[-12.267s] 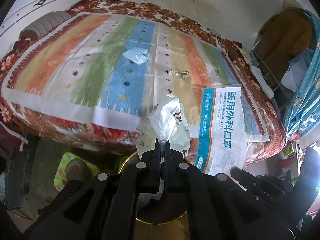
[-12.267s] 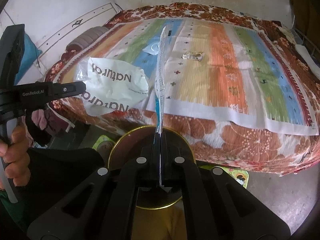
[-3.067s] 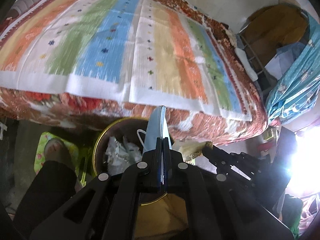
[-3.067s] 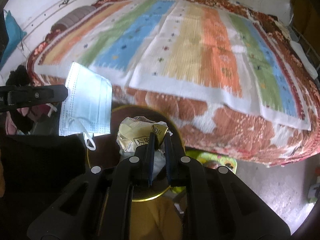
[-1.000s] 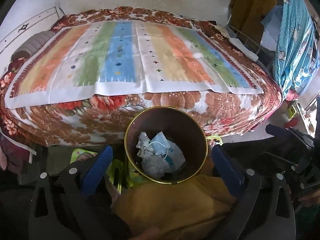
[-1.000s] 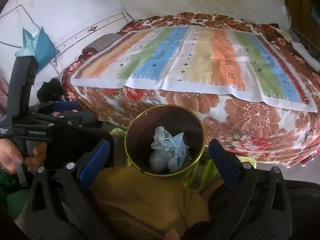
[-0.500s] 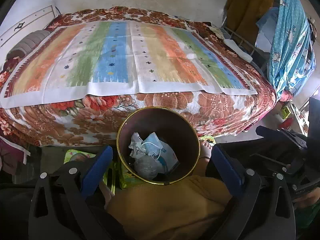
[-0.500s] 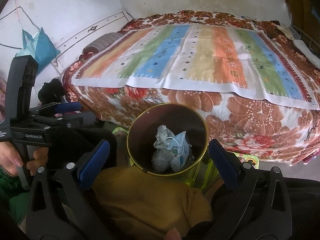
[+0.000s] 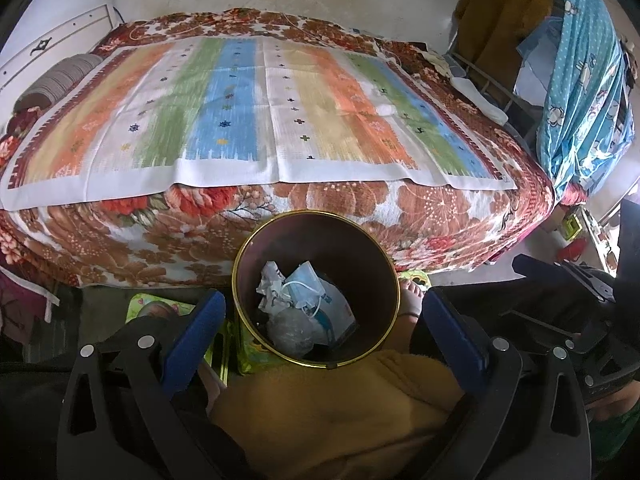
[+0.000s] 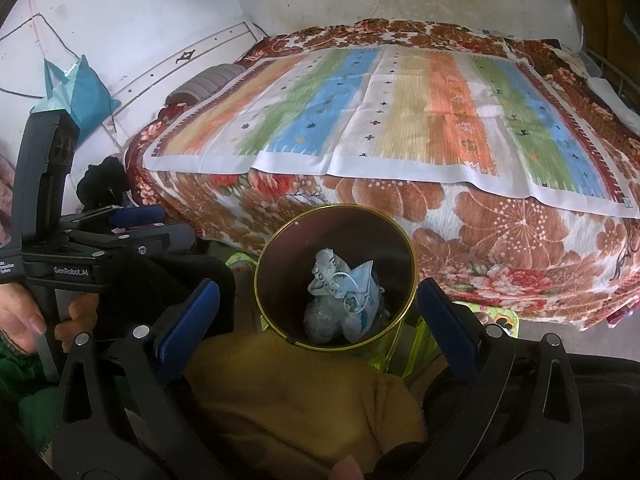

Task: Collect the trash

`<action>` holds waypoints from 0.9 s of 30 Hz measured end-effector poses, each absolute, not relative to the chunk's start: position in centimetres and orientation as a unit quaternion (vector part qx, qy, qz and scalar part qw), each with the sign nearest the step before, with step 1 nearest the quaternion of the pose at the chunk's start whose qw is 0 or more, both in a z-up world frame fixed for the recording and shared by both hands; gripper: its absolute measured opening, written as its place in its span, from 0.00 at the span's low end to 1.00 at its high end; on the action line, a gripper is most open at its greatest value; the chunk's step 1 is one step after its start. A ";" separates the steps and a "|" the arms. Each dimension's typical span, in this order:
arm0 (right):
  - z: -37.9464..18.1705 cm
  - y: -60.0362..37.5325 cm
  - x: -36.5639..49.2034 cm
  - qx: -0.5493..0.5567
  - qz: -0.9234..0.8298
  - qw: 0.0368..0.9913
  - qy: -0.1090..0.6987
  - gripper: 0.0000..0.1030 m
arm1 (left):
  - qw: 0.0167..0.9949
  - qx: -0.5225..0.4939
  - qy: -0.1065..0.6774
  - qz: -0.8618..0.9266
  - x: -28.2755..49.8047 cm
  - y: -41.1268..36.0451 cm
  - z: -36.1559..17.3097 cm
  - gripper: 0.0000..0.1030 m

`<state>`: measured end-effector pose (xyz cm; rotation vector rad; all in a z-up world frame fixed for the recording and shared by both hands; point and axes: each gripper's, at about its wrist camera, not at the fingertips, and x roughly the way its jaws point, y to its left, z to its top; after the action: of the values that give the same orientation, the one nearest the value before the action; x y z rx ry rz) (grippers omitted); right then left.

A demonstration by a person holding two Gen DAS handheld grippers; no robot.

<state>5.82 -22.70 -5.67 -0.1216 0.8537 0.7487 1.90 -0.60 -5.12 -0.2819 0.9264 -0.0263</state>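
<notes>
A round bin with a gold rim stands on the floor in front of the bed. Inside it lie a blue face mask, crumpled white plastic and a clear wrapper. My left gripper is open and empty, its blue pads either side of the bin. My right gripper is open and empty above the bin. The left gripper also shows at the left of the right wrist view.
A bed with a striped cloth over a floral blanket fills the far side. A yellow garment lies near my lap. A blue curtain hangs at the right. A teal bag hangs on the left wall.
Both grippers had held trash over the bin and have since opened; the mask and wrapper now lie in the bin. In the last second both views shifted only slightly.
</notes>
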 end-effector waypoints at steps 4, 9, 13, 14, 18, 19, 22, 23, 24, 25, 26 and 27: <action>-5.7 -22.7 5.8 -0.056 0.354 0.841 0.405 0.92 | 0.885 -0.136 0.446 -0.012 1.9 -0.7 -5.2 0.94; -5.7 -22.7 5.9 -0.057 0.354 0.841 0.404 0.92 | 0.885 -0.136 0.446 -0.013 1.9 -0.7 -5.2 0.94; -5.7 -22.7 5.9 -0.057 0.354 0.841 0.404 0.92 | 0.885 -0.136 0.446 -0.013 2.0 -0.6 -5.2 0.94; -5.7 -22.7 5.9 -0.057 0.354 0.841 0.404 0.92 | 0.884 -0.136 0.446 -0.013 2.0 -0.6 -5.2 0.94; -5.7 -22.7 5.9 -0.057 0.354 0.841 0.404 0.92 | 0.883 -0.135 0.449 -0.012 1.8 -0.9 -5.5 0.94; -5.7 -22.7 5.9 -0.057 0.354 0.841 0.404 0.92 | 0.883 -0.135 0.449 -0.012 1.7 -1.0 -5.6 0.94; -5.6 -22.7 5.9 -0.057 0.354 0.841 0.405 0.92 | 0.883 -0.136 0.449 -0.012 1.7 -1.0 -5.7 0.94; -5.6 -22.7 5.9 -0.057 0.354 0.841 0.405 0.92 | 0.883 -0.136 0.449 -0.011 1.8 -1.0 -5.6 0.94; -5.6 -22.7 5.9 -0.057 0.354 0.841 0.405 0.92 | 0.883 -0.136 0.449 -0.011 1.7 -1.0 -5.6 0.94; -5.6 -22.7 5.9 -0.057 0.354 0.841 0.405 0.92 | 0.883 -0.136 0.449 -0.012 1.8 -1.0 -5.6 0.94; -5.6 -22.7 5.9 -0.057 0.354 0.841 0.405 0.92 | 0.883 -0.135 0.449 -0.012 1.6 -1.1 -5.7 0.94; -5.6 -22.7 5.9 -0.057 0.354 0.841 0.405 0.92 | 0.883 -0.135 0.449 -0.012 1.7 -1.0 -5.6 0.94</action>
<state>5.92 -22.72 -5.64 -0.1213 0.8555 0.7488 1.73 -1.01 -5.62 -0.2814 0.9349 -0.0257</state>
